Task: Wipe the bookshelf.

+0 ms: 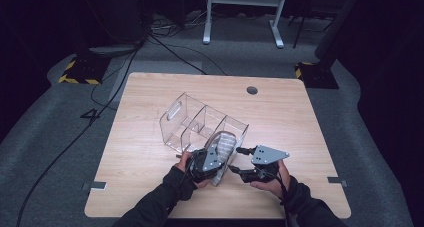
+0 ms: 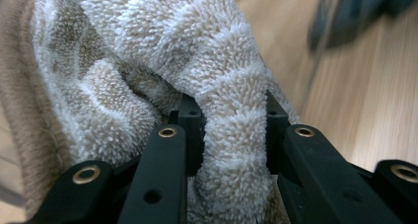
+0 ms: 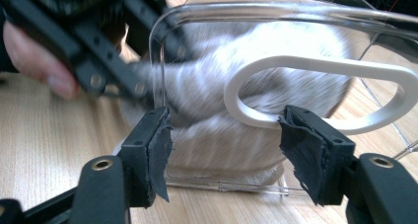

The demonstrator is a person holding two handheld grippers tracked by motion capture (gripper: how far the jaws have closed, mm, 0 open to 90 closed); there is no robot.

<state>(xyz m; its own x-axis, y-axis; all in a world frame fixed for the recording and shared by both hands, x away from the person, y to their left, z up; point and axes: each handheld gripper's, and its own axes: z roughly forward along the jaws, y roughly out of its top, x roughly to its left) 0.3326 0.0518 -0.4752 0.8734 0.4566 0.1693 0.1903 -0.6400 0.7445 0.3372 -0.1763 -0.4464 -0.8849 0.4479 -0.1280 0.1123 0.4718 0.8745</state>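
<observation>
I'm midway through stuffing the fluffy beige-and-white striped towel [image 2: 148,61] into the near end compartment of the clear plastic 3-compartment organiser box [image 1: 192,118], which lies tilted on the light wooden table [image 1: 140,177]. The towel sits partly inside that compartment and partly bulging out toward me, right at the box's near edge.

My left gripper [image 1: 212,159] is clenched on a thick fold of the towel; in the left gripper view the pile is squeezed between both black jaws. My right gripper [image 1: 239,159] stands released, jaws spread wide on either side of the box's end wall, just below the white oval handle cutout [image 3: 325,93], with nothing pinched between the pads as far as I can see.

I judge the next move calls for pushing the fold deeper into the compartment, then letting go cleanly so the pile doesn't drag back out, while the right side steadies the box against sliding.

Both forearms come in low from my edge of the table, left hand angled forward and down into the box mouth, right hand level beside it.
</observation>
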